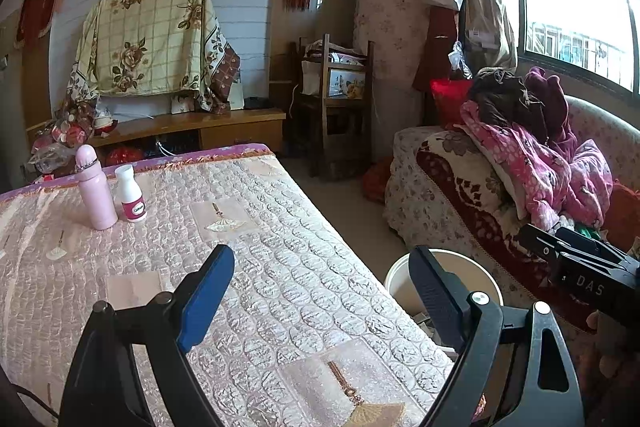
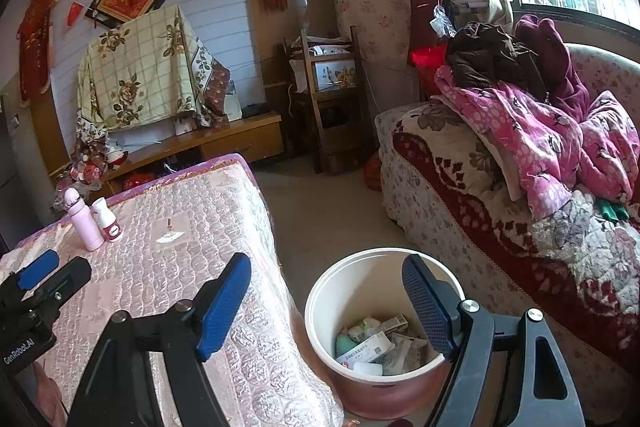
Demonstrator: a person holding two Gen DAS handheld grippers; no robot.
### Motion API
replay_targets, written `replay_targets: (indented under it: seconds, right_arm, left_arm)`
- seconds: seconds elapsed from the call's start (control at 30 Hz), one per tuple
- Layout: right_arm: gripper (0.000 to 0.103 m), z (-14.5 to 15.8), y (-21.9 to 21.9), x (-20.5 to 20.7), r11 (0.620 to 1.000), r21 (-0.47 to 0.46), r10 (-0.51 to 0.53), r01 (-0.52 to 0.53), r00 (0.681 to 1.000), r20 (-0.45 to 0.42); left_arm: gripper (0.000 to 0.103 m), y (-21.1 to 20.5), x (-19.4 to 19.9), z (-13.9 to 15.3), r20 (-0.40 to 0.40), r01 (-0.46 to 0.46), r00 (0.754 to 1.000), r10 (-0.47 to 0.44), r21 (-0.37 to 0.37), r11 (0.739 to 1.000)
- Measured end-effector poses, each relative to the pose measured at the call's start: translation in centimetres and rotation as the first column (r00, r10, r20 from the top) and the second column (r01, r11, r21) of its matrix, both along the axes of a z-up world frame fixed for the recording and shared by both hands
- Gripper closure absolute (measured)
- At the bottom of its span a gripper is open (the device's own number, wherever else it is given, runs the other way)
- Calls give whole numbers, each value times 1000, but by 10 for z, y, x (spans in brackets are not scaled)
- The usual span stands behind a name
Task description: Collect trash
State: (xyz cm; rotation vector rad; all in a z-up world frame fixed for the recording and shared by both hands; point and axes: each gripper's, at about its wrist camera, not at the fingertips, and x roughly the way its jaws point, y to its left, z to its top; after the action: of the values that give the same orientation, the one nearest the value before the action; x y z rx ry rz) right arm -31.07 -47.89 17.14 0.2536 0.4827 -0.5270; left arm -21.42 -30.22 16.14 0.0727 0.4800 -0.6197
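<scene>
A pink trash bin [image 2: 320,311] with a white inside stands on the floor between the table and the sofa. It holds several boxes and wrappers [image 2: 376,345]. In the left wrist view only its rim [image 1: 394,277] shows past the table edge. My right gripper [image 2: 326,301] is open and empty, above the bin and the table's right edge. My left gripper [image 1: 322,293] is open and empty over the table [image 1: 280,267]. The left gripper's body shows at the left of the right wrist view [image 2: 36,291].
A pink flask [image 1: 94,189] and a white bottle with a pink label [image 1: 130,195] stand at the table's far left. A sofa [image 2: 460,195] piled with pink clothes [image 2: 540,143] is on the right. A TV stand [image 2: 224,143] and wooden shelf [image 2: 332,95] stand at the back.
</scene>
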Motion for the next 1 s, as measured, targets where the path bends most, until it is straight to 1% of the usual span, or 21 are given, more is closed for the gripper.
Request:
replay_targets:
  seconds: [0.17,0.67,1.0]
  right_arm:
    - [22,-1,3,2,1000,-4,4,-4,1000,-8]
    - [22,-2,-1,4,1000,-2,1,-1,1000,-17]
    - [22,-5,-2,8,1000,4,6,-6,1000,-31]
  left_arm:
    - [14,3,2,0,-5,-3,1000,3,-9,1000]
    - [14,4,3,-3,-8,-4,1000,4,6,1000]
    - [14,4,3,-1,15,-6,1000,6,18,1000]
